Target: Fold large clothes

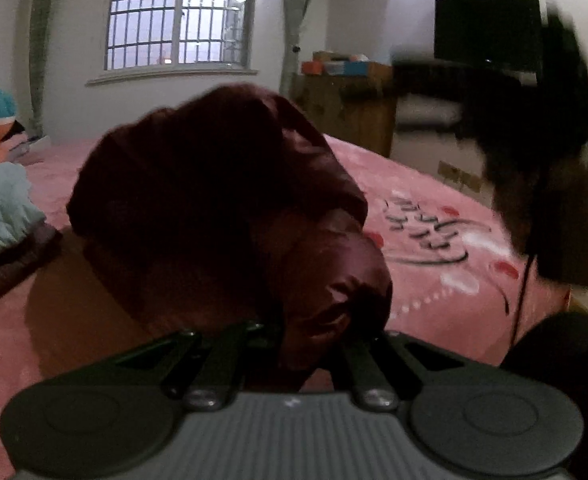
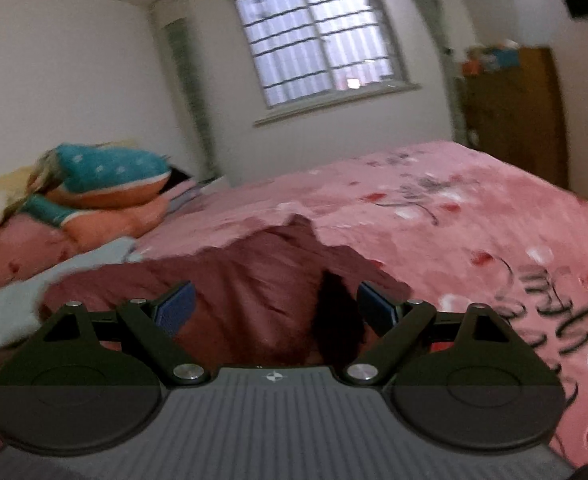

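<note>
We saw the left gripper (image 1: 294, 344) clamped on a dark maroon, shiny padded garment (image 1: 222, 200), its fingers drawn together with the cloth bunched between them and the fingertips buried in the folds. The garment rose in a rounded heap just in front of that gripper, over a pink fleecy bedspread printed with red and white dots and dark script (image 1: 433, 208). At the right edge of that view a dark, blurred shape (image 1: 545, 152) hung above the bed; we could not tell what it was.

In the right wrist view, the right gripper (image 2: 276, 308) stood wide, its blue-padded fingers (image 2: 176, 308) well apart and pressing on nothing, with the maroon cloth spread on the bed beyond and below them. A pale blue cloth (image 2: 26, 304) lay beside the garment's left edge, and teal-and-orange cushions (image 2: 110, 184) were piled farther back. A barred window (image 2: 317, 36) lit the far wall, and a brown wooden cabinet (image 2: 513, 112) stood to its right.
</note>
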Tool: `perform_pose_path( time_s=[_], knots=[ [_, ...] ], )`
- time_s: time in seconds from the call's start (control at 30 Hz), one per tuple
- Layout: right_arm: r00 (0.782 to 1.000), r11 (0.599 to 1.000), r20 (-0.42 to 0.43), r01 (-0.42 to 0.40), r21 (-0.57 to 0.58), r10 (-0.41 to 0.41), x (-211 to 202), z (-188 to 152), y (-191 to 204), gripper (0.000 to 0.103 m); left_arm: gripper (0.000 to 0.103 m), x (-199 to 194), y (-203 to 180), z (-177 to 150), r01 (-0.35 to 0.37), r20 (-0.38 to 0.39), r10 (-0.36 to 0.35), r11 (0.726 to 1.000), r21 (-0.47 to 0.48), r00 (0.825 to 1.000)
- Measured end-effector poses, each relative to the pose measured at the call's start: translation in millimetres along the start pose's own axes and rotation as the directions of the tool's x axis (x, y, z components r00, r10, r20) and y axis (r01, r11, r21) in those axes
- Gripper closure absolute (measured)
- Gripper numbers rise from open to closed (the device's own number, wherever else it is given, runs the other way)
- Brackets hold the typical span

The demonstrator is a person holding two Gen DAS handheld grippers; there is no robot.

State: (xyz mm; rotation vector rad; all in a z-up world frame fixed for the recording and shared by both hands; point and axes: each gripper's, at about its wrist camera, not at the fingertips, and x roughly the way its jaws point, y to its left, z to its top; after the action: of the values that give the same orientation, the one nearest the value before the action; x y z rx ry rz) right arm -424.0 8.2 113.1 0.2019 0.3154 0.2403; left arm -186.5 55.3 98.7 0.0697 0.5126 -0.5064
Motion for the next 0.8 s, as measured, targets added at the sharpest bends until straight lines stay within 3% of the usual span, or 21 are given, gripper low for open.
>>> perform_pose_path(
  time_s=[0.13,0.23,0.47,0.63,0.67,0.7,0.8],
  knots=[
    [0.994,0.989,-0.048,-0.102,-0.105,0.097,9.1,19.0,37.1,0.0,0.101,7.7,8.0,-11.0,0.004,-0.019,-0.005,1.0,-0.009,1.0],
    [0.983,0.959,-0.123,-0.159,-0.235,0.133,30.6,20.8,71.6,0.0,0.101,7.5,9.0,-18.1,0.011,-0.005,-0.011,1.0,-0.007,1.0],
    [0.963,0.857,-0.25,-0.213,-0.47,0.102,96.6,11.8,131.8,0.0,0.101,-3.2,10.7,-34.8,0.028,0.024,-0.028,0.999,-0.015,0.999],
    [0.943,0.83,-0.33,-0.214,-0.515,0.038,135.0,-3.9,142.5,0.0,0.1,-4.9,13.3,-40.4,0.029,0.029,-0.029,1.0,-0.004,0.999],
    [0.94,0.828,-0.339,-0.211,-0.519,0.027,137.2,-7.1,144.7,0.002,0.1,-5.9,13.2,-40.2,0.03,0.025,-0.03,1.0,-0.009,0.999],
    [0.939,0.826,-0.345,-0.198,-0.528,0.005,142.7,-11.8,144.4,0.013,0.1,-6.0,14.1,-40.9,0.03,0.022,-0.03,0.999,-0.014,0.999],
    [0.937,0.834,-0.347,-0.153,-0.53,-0.048,151.9,-22.9,142.7,0.029,0.1,-5.9,18.1,-41.8,0.029,0.017,-0.028,0.999,-0.026,0.999]
  ],
)
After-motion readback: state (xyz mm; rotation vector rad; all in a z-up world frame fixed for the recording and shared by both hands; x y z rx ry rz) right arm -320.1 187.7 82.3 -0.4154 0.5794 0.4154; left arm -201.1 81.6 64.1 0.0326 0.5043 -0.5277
